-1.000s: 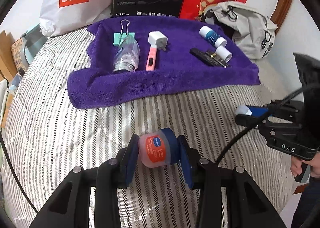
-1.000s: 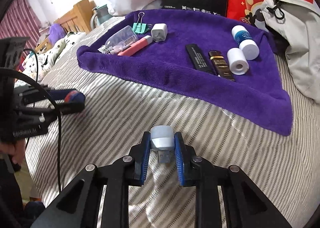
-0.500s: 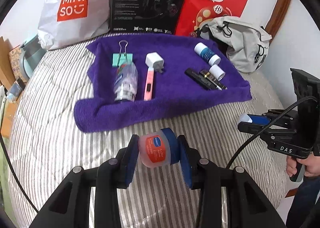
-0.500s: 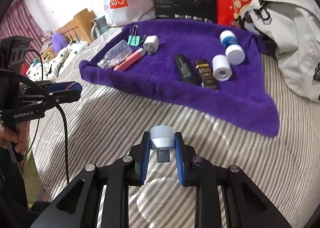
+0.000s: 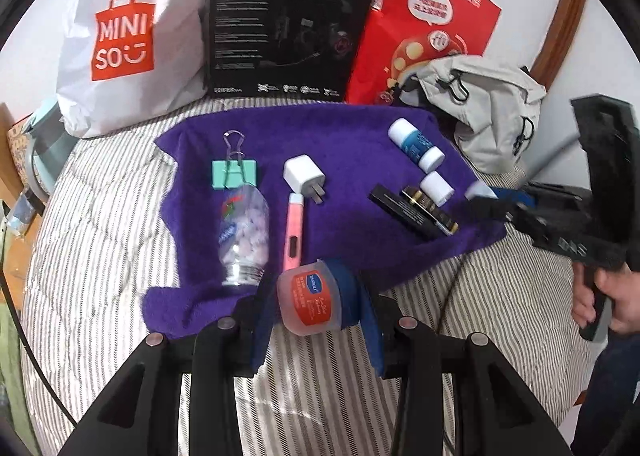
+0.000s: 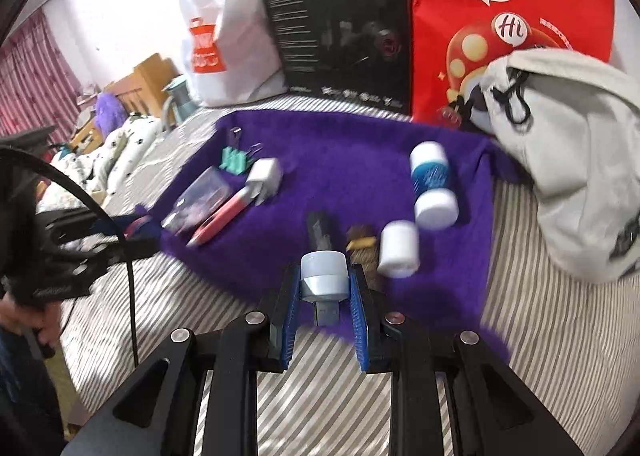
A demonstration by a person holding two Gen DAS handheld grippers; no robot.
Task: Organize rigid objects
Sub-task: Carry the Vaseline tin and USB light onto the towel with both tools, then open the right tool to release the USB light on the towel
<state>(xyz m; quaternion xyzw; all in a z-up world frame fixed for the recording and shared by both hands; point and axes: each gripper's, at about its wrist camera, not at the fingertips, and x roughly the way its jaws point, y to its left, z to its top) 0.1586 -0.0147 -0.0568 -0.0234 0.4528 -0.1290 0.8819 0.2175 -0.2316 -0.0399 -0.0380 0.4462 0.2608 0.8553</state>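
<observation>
My left gripper (image 5: 316,302) is shut on a small Vaseline jar (image 5: 310,302) with a blue lid, held over the near edge of the purple towel (image 5: 352,160). My right gripper (image 6: 325,288) is shut on a small white USB plug light (image 6: 323,280), above the towel's (image 6: 348,160) front edge. On the towel lie a green binder clip (image 5: 233,173), a clear bottle of pills (image 5: 243,232), a pink pen-like stick (image 5: 295,230), a white charger (image 5: 304,176), black and gold tubes (image 5: 416,210), and white-capped bottles (image 5: 416,144).
The towel lies on a striped bed cover (image 5: 92,240). Behind it stand a white Miniso bag (image 5: 128,28), a black box (image 5: 288,24) and a red paper bag (image 5: 432,20). A grey backpack (image 5: 488,108) sits at the right. A hand (image 5: 616,304) holds the right gripper's handle.
Both grippers have moved forward toward the towel with their objects still held. The jar and the USB light now hang over the towel's near edge.
</observation>
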